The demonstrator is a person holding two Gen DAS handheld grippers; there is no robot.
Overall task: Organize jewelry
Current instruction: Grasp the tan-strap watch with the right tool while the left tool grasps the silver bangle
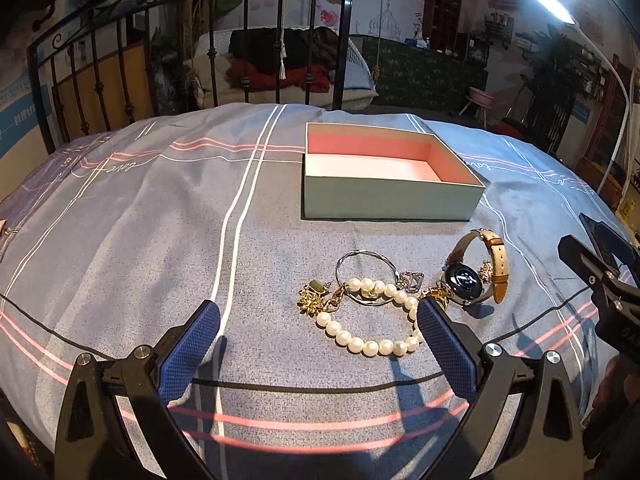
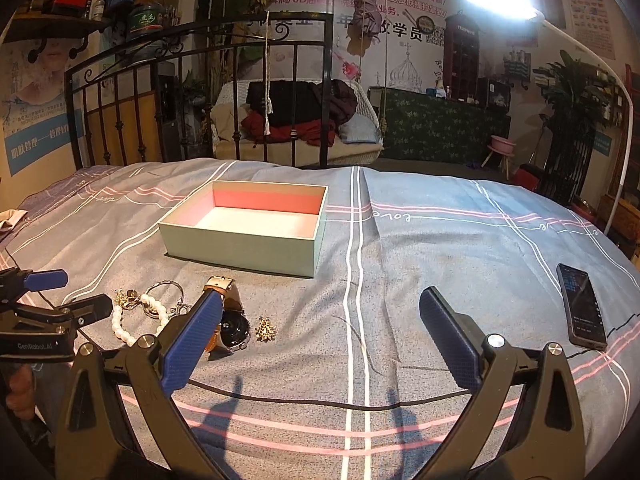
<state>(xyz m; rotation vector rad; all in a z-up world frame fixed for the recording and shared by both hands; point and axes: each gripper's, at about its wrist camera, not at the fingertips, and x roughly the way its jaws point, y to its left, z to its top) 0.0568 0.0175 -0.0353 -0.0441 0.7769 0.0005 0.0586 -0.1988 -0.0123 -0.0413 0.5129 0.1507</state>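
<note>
An open pale-green box [image 1: 384, 196] with a pink inside sits on the bed; it also shows in the right wrist view [image 2: 244, 246]. In front of it lie a pearl bracelet [image 1: 372, 344], a silver bangle [image 1: 366, 276], a gold charm piece [image 1: 314, 296] and a watch with a tan strap [image 1: 466, 280]. My left gripper [image 1: 320, 320] is open and empty, just short of the pearls. My right gripper [image 2: 320, 308] is open and empty, right of the watch [image 2: 234, 328] and a gold brooch [image 2: 266, 330].
A blue-grey striped bedspread [image 1: 140, 220] covers the bed. A black iron bed frame [image 1: 120, 60] stands behind. A dark phone with a cable [image 2: 580, 308] lies on the bed at the right.
</note>
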